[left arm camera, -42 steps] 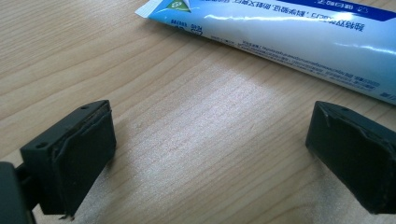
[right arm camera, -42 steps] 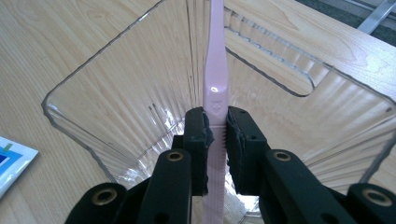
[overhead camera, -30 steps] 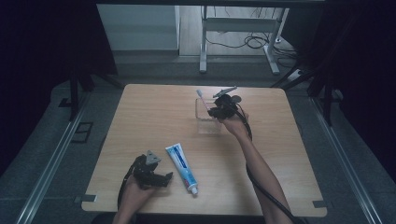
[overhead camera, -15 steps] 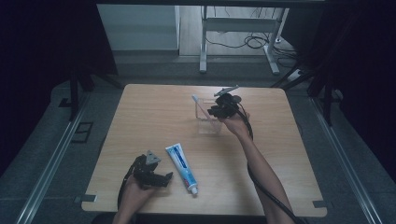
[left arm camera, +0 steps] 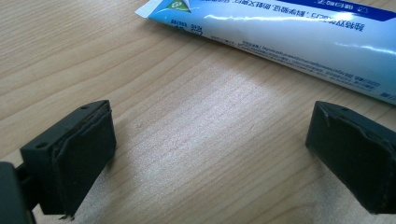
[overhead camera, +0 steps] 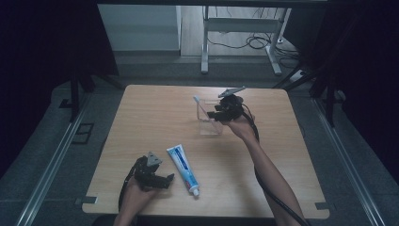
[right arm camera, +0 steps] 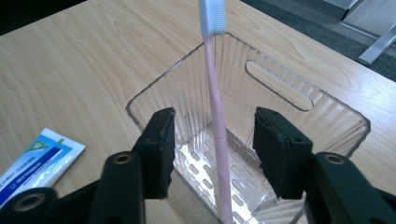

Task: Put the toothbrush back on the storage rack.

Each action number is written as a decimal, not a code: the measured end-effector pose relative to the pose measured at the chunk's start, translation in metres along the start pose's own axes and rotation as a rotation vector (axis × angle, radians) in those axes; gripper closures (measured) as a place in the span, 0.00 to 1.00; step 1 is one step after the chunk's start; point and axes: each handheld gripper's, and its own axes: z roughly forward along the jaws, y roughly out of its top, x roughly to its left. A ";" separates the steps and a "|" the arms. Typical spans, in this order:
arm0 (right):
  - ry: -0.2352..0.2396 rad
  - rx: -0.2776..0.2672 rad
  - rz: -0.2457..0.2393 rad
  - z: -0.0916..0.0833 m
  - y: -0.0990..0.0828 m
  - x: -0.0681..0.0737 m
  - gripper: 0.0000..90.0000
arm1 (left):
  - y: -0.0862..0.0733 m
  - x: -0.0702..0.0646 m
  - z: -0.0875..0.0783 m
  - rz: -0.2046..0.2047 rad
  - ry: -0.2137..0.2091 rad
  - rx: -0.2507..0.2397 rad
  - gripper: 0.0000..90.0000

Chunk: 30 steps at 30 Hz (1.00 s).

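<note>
the right tongs [right arm camera: 212, 154] have just been opening and stand apart around the pink toothbrush [right arm camera: 214, 102], not pressing it; it leans inside the clear box [right arm camera: 280, 84]. the left tongs [left arm camera: 205, 154] are wide open and empty, near the toothpaste tube [left arm camera: 299, 42] on the table [overhead camera: 155, 117].

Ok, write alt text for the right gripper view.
A pink toothbrush stands in a clear plastic basket on a wooden table, between the right gripper's open black jaws, untouched. A toothpaste tube lies at lower left.
</note>
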 end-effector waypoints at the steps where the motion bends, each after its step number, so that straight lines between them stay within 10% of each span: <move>1: 0.002 -0.003 -0.002 -0.001 -0.001 0.000 0.51 | 0.000 0.000 0.000 0.000 0.000 0.000 0.02; 30: 0.020 -0.053 -0.022 -0.043 -0.030 0.011 0.31 | 0.000 0.000 0.000 0.000 0.000 0.000 0.02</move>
